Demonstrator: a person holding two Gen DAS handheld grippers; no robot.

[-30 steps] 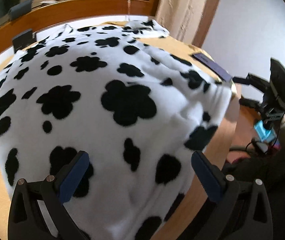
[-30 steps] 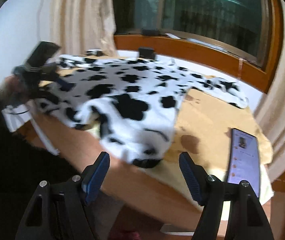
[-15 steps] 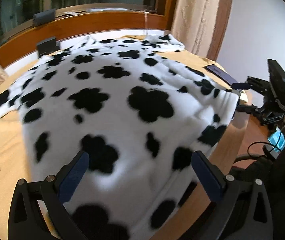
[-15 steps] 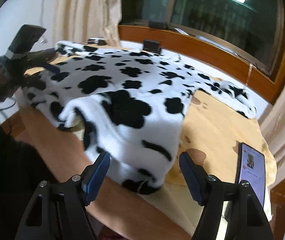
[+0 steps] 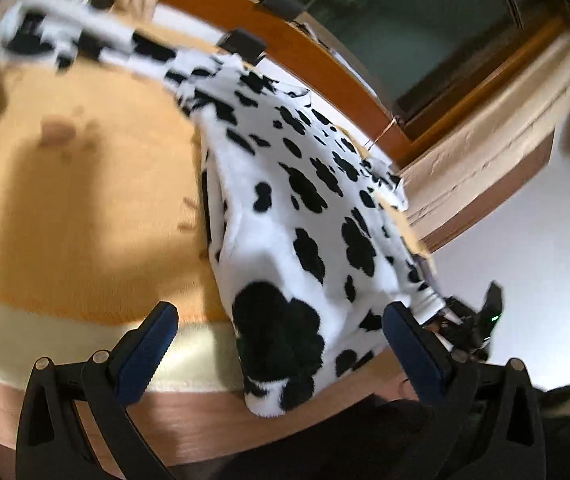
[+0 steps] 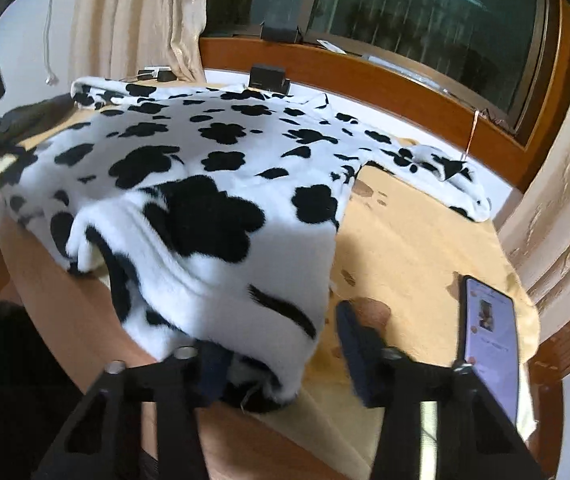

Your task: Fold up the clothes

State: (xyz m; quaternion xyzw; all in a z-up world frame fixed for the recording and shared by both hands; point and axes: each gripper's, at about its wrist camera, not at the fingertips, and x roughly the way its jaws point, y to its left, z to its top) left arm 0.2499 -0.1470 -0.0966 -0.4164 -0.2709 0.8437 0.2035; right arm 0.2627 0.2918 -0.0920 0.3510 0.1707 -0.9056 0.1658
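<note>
White fleece garment with black blotches lies spread across the cloth-covered surface, hem overhanging; right tool straddles its corner, left tool gapes. Grip both layers squarely.

L gripper has swung left & tilted; bare orange cloth now fills its view, cow-print garment off to the right. R gripper has closed in on garment's near hem, one finger tucked under it.
</note>
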